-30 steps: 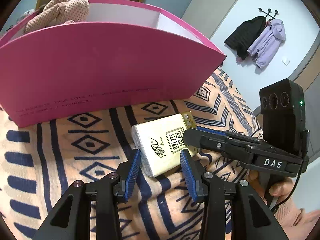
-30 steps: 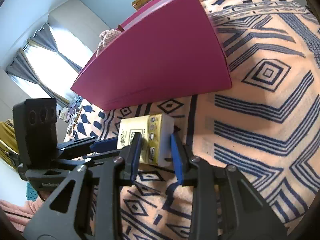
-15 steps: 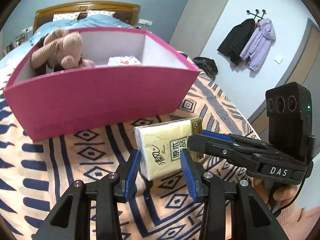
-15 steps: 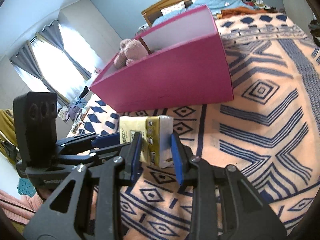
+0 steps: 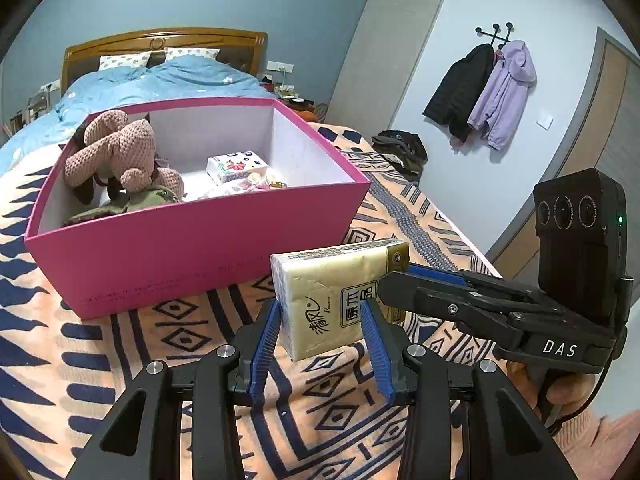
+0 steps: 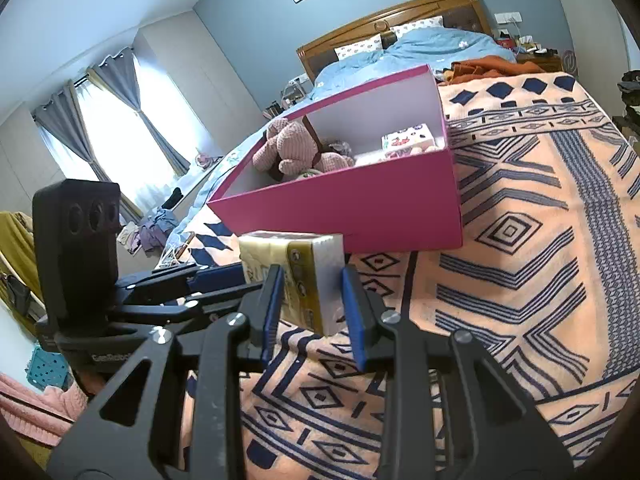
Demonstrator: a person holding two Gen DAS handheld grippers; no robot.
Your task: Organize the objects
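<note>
The open pink cardboard box [image 5: 200,248] sits on the patterned orange-and-navy blanket [image 5: 100,344], its near rim unobstructed. In front of it, above the blanket, the left gripper [image 5: 320,320] and right gripper [image 6: 312,296] both pinch the yellow plastic-wrapped tissue pack [image 5: 332,292].

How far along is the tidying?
Done: the plush toy and a small printed pack already lie in the pink box. In hand: both tools, left and right, grip the tissue pack, held above the blanket. Left: carry it over the rim and release.
</note>
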